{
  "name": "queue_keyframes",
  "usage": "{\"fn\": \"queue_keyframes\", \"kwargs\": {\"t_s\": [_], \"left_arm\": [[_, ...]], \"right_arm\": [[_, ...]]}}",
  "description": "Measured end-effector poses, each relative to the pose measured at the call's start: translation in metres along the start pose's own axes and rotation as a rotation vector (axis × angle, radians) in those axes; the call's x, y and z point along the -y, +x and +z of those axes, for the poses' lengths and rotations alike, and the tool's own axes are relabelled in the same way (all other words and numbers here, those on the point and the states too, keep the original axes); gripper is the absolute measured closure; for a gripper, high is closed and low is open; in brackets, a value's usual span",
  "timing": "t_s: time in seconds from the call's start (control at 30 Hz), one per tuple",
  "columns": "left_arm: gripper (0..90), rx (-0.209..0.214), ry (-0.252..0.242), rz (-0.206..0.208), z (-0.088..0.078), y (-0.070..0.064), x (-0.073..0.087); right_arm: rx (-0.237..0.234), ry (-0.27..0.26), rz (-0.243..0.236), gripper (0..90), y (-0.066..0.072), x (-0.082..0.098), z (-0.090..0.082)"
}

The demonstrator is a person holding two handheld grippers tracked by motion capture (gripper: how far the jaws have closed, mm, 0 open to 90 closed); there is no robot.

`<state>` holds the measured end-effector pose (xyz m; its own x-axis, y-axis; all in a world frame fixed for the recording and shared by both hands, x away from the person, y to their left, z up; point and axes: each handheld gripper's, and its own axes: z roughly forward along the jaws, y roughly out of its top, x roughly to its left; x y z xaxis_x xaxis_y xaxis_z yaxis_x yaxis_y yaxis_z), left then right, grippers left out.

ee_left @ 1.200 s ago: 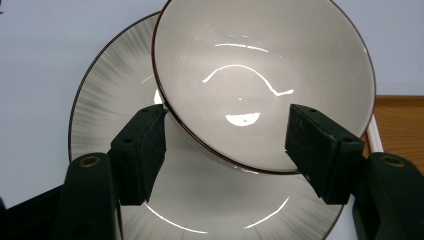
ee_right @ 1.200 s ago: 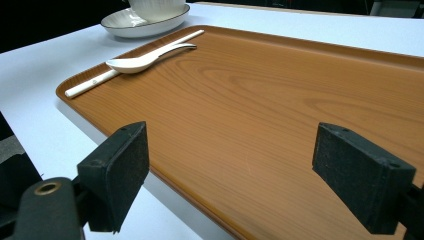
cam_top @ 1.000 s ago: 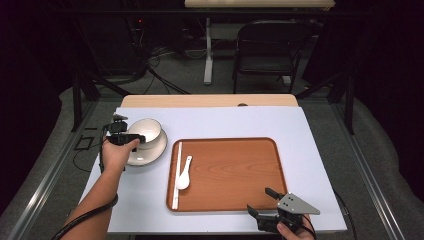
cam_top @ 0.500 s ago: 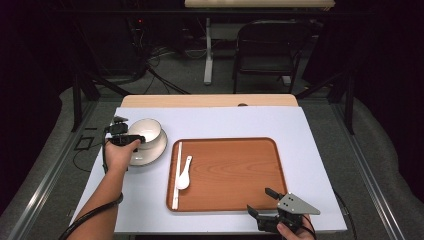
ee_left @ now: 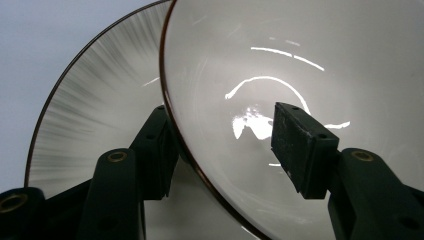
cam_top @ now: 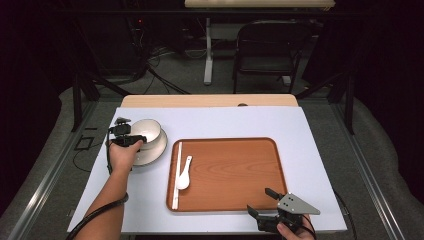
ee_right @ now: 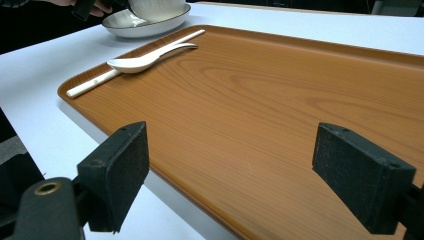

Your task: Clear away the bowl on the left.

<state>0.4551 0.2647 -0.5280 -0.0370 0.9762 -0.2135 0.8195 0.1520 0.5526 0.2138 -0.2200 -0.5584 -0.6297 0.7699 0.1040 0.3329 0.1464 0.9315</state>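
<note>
A white bowl (cam_top: 146, 131) stands on a white plate (cam_top: 150, 152) at the left of the table. My left gripper (cam_top: 135, 136) straddles the bowl's near rim. In the left gripper view the bowl (ee_left: 280, 65) has one jaw outside its wall and one inside, over the plate (ee_left: 95, 100). The left gripper (ee_left: 225, 120) has just been closing, and a gap still shows at the inner pad (ee_left: 300, 145). My right gripper (cam_top: 261, 201) is open at the tray's near right corner, and the right gripper (ee_right: 240, 150) has nothing between its pads.
A brown wooden tray (cam_top: 235, 170) lies mid-table, with a white spoon (cam_top: 184, 175) and white chopsticks (cam_top: 176, 175) at its left side. From the right gripper view the tray (ee_right: 280, 80), spoon (ee_right: 140, 61) and chopsticks (ee_right: 100, 79) lie ahead. A chair (cam_top: 270, 45) stands beyond the table.
My left hand has edged slightly toward the bowl. The right gripper has not moved.
</note>
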Motion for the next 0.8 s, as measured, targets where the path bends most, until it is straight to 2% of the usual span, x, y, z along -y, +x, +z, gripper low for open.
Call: {"fn": "queue_keyframes", "kwargs": {"t_s": [0.27, 0.3, 0.33, 0.37, 0.4, 0.5, 0.63, 0.8], "left_arm": [[45.9, 0.000, 0.001, -0.006, 0.0000, 0.0002, -0.0002], [45.9, 0.021, -0.002, -0.077, 0.0004, 0.0024, 0.0003], [50.6, 0.021, -0.002, -0.077, 0.0004, 0.0024, 0.0003], [50.6, 0.021, -0.002, -0.077, 0.0004, 0.0024, 0.0003], [54.4, 0.027, -0.012, -0.100, 0.0003, 0.0042, 0.0000], [57.4, 0.034, -0.016, -0.105, 0.0003, 0.0056, -0.0002], [60.9, 0.043, -0.037, -0.139, 0.0005, 0.0079, 0.0002], [68.3, 0.028, -0.038, -0.171, -0.0001, 0.0084, -0.0008]], "right_arm": [[-0.001, 0.000, 0.002, 14.4, 0.0000, 0.0001, -0.0001], [-0.001, 0.000, 0.002, 14.4, 0.0000, 0.0001, -0.0001], [-0.001, 0.000, 0.002, 14.4, 0.0000, 0.0001, -0.0001], [-0.003, 0.000, 0.003, 14.4, 0.0004, 0.0001, 0.0000], [-0.003, 0.000, 0.004, 14.4, 0.0002, 0.0001, 0.0000], [-0.002, 0.000, 0.005, 14.4, -0.0001, 0.0001, 0.0000], [-0.004, 0.000, 0.005, 14.4, -0.0001, 0.0001, 0.0002], [-0.003, 0.000, 0.005, 14.4, -0.0001, 0.0001, 0.0002]]}}
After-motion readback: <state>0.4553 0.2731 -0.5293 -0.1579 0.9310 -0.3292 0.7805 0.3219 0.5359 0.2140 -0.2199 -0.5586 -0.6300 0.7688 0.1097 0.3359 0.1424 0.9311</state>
